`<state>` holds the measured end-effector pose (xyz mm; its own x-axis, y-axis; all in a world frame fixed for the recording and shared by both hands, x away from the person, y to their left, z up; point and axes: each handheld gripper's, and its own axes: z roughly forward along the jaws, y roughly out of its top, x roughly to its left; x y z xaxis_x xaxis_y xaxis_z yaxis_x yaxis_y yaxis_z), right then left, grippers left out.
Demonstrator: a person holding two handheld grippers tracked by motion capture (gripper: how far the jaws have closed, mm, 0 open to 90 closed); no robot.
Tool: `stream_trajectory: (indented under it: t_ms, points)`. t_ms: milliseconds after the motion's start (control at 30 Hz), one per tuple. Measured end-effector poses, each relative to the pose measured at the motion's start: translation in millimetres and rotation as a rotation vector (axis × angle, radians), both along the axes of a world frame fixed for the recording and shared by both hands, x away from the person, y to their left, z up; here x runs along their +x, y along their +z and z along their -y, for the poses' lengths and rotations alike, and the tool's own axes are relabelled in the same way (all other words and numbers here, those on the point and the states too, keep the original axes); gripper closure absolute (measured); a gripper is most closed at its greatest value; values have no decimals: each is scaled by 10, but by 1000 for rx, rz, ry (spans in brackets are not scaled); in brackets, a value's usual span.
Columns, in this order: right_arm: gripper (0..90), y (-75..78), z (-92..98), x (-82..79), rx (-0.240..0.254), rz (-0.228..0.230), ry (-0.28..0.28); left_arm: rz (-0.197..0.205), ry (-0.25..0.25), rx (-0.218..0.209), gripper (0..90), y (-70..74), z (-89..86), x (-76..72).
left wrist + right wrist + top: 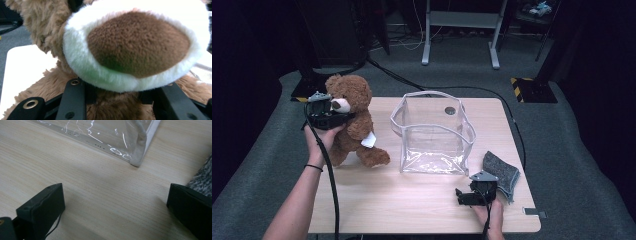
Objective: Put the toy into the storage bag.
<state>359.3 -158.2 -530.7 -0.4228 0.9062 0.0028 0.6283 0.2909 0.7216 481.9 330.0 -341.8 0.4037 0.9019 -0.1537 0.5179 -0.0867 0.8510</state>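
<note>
- Here, the left gripper (343,116) is clamped on the teddy bear (351,120), its jaws pressed into the brown fur just under the muzzle, at the neck.
- In the left gripper view, the two black jaws rise on either side of the plush, and the bear's white muzzle with its brown nose (138,42) sits right above them.
- The teddy bear is at the left part of the wooden table (412,205), upright, its feet at the tabletop; whether they touch the wood I cannot tell.
- A white tag (369,140) hangs at the bear's side.
- The clear bag (432,132) with white trim stands open near the middle of the table, just right of the bear and apart from it.
- The right gripper (460,196) rests low over the near right part of the table, jaws spread wide with bare wood between them.
- A grey felt cloth (502,172) lies just beside the right gripper, at the table's right edge.
- In the right gripper view, the bag's corner (138,157) is ahead of the jaws and not touching them.
</note>
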Motion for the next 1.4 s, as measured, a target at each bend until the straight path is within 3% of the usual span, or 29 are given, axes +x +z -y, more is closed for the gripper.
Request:
stream_trajectory:
  t_ms: [200,833,1400]
  points:
    - [9,1,3,0,-2,-1,3,17,-3,2,593,123,10,9]
    - [9,1,0,-1,-1,0,-1,118,-12,21,593,695,110,77]
    - [10,1,2,-1,-1,0,2,169,-23,17,593,1083,265,164]
